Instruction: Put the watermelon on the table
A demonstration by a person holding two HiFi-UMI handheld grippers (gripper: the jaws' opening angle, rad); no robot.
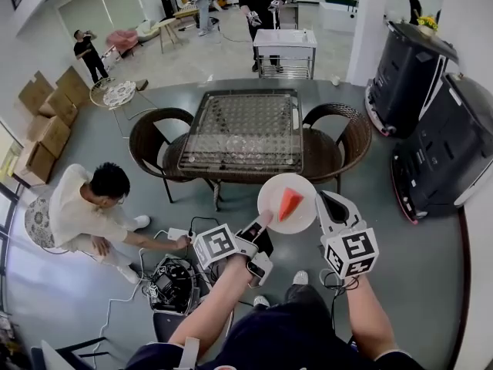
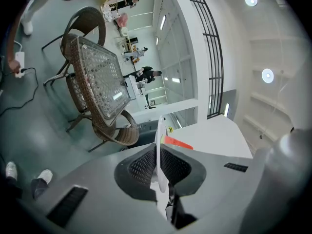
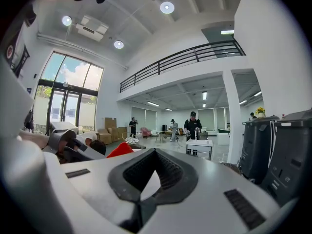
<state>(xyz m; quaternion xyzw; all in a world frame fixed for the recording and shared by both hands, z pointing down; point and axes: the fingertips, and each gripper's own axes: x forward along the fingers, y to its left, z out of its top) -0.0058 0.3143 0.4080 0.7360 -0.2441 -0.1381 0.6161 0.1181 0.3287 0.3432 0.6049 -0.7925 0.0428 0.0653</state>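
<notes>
Left gripper (image 1: 262, 220) was clamped on the white plate's (image 1: 271, 199) near rim, and the watermelon slice (image 1: 290, 203) sat on that plate, in the air just short of the wicker table (image 1: 231, 172). Right gripper (image 1: 323, 200) had its jaws together, empty, just beside the plate's edge.

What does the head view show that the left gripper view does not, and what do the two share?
Head view only: the left gripper and right gripper together, the plate as a full circle. Left gripper view only: ceiling lights, a railing, jaws shut on the plate's rim. Both: plate, watermelon, table, chairs.
</notes>
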